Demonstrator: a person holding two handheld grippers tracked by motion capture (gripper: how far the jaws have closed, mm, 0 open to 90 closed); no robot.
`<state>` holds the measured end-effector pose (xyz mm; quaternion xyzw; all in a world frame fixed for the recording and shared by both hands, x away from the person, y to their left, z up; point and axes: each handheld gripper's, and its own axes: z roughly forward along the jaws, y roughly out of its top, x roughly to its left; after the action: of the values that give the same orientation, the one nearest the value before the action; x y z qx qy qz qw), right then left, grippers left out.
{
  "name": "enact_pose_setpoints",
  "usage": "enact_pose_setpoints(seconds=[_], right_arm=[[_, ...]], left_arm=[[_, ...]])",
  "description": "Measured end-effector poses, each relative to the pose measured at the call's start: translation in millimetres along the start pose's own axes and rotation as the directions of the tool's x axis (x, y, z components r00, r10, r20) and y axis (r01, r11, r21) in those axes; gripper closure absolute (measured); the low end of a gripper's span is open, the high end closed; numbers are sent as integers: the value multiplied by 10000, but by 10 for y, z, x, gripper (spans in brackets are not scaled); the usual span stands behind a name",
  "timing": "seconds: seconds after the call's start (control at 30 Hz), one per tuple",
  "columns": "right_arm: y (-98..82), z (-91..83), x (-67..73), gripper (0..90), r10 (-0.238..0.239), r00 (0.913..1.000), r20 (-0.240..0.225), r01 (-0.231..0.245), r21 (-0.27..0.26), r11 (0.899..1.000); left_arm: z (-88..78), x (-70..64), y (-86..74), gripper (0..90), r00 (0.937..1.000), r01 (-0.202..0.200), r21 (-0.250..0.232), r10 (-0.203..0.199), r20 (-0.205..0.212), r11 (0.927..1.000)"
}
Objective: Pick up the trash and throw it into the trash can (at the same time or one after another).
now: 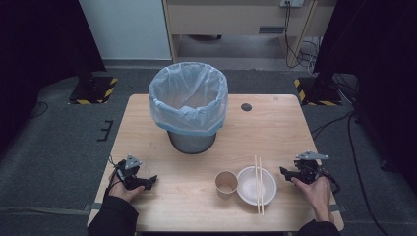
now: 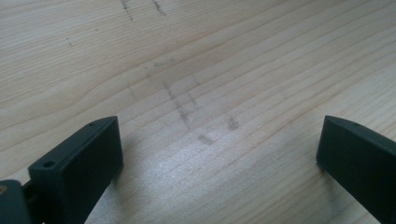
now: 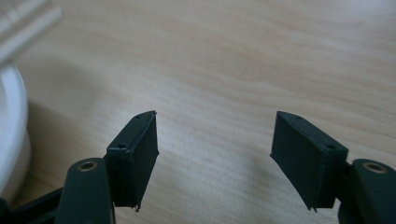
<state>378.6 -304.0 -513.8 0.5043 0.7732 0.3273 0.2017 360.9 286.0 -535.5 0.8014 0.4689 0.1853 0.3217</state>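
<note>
Near the right edge of the table point(image 1: 147, 113), the right gripper point(image 1: 285, 172) rests with jaws apart and empty, just right of the white bowl point(image 1: 248, 189) bearing chopsticks point(image 1: 258, 184). Far left, the left gripper point(image 1: 152, 181) gapes empty.

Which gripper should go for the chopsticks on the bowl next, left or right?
Right. The right gripper rests open beside the white bowl carrying the chopsticks. The left gripper sits farther off, with the paper cup in between.
</note>
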Motion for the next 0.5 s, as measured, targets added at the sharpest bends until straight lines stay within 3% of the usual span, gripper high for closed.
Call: enact_pose_setpoints(seconds=[0.2,0.5], right_arm=[[67,-166,-47,317,1014,9942,364,-965,-1188,9882],[153,-348,-65,327,1472,9888,252,-1398,-1913,9715]], left_arm=[[1,-36,16,0,9999,-120,125,119,120,9998],[13,-62,14,0,9991,-299,11,299,288,9996]])
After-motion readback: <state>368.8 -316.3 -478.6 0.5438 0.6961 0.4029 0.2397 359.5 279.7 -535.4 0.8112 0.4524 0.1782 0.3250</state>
